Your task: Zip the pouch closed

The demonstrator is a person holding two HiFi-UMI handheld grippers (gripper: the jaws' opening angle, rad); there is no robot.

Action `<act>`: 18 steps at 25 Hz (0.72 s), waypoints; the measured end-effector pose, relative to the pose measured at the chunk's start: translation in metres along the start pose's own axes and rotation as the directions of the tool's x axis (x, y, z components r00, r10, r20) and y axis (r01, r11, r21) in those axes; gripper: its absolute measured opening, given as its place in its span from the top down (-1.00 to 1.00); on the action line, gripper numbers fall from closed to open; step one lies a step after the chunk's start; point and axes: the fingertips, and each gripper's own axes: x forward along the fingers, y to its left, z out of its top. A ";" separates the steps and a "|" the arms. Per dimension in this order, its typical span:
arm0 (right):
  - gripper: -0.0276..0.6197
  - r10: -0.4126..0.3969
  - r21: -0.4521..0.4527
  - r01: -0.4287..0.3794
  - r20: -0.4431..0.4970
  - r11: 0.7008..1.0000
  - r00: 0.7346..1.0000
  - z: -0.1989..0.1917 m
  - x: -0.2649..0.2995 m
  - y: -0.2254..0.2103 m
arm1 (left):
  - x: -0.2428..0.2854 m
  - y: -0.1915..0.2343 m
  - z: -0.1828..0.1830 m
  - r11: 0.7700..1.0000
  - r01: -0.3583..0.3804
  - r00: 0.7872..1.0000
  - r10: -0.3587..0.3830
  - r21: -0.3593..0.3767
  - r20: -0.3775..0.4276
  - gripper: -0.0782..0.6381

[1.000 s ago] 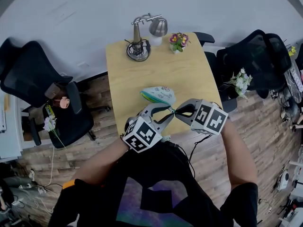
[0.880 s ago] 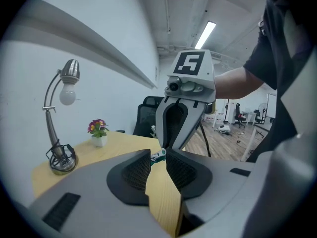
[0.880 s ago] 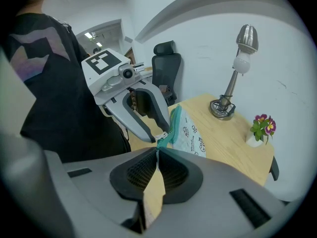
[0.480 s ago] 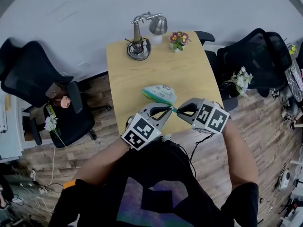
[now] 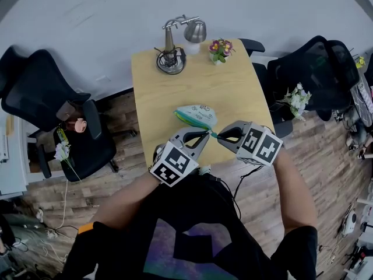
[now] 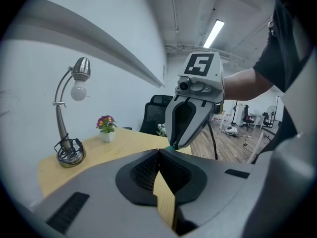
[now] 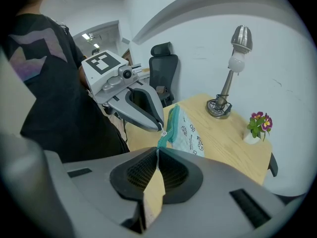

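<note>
A pale printed pouch [image 5: 198, 114] with a teal zipper edge hangs just over the wooden table [image 5: 163, 98], held between both grippers. My right gripper [image 5: 217, 136] is shut on the pouch's teal near end; in the right gripper view its jaws [image 7: 157, 150] meet on that teal fabric, and the pouch [image 7: 189, 133] stretches away from them. My left gripper [image 5: 207, 134] is shut on the small white zipper pull [image 7: 162, 131] right beside that end. In the left gripper view its shut jaws hide the pull, and the right gripper [image 6: 173, 146] faces them tip to tip.
A chrome desk lamp [image 5: 172, 54] and a small flower pot [image 5: 220, 51] stand at the table's far end. Black office chairs sit at the left [image 5: 46, 104] and the right [image 5: 309, 69]. The person's torso fills the near side.
The left gripper's jaws have closed on the zipper pull. Both grippers and the pouch have otherwise stayed where they were.
</note>
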 end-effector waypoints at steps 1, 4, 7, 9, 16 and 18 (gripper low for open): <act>0.82 -0.003 0.003 0.003 0.003 1.000 1.000 0.000 -0.001 -0.001 | -0.001 0.002 -0.001 1.000 -0.009 1.000 0.009 -0.003 -0.002 0.76; 0.82 -0.009 0.010 0.009 0.003 1.000 1.000 0.000 -0.003 -0.003 | -0.005 0.013 -0.003 0.999 -0.037 0.999 0.036 -0.027 -0.006 0.76; 0.82 -0.013 0.015 0.013 -0.003 1.000 1.000 -0.003 -0.003 -0.004 | -0.010 0.028 -0.010 0.996 -0.073 0.997 0.072 -0.052 -0.021 0.76; 0.82 -0.016 0.020 0.016 -0.012 1.000 1.000 -0.007 -0.003 -0.004 | -0.014 0.040 -0.015 0.992 -0.104 0.994 0.102 -0.065 -0.032 0.76; 0.82 -0.044 0.064 0.047 -0.046 0.997 0.998 -0.030 -0.009 -0.015 | -0.031 0.093 -0.034 0.972 -0.202 0.979 0.195 -0.123 -0.060 0.76; 0.83 -0.053 0.096 0.054 -0.022 0.994 0.998 -0.031 -0.013 -0.019 | -0.034 0.097 -0.038 0.972 -0.198 0.980 0.191 -0.130 -0.064 0.75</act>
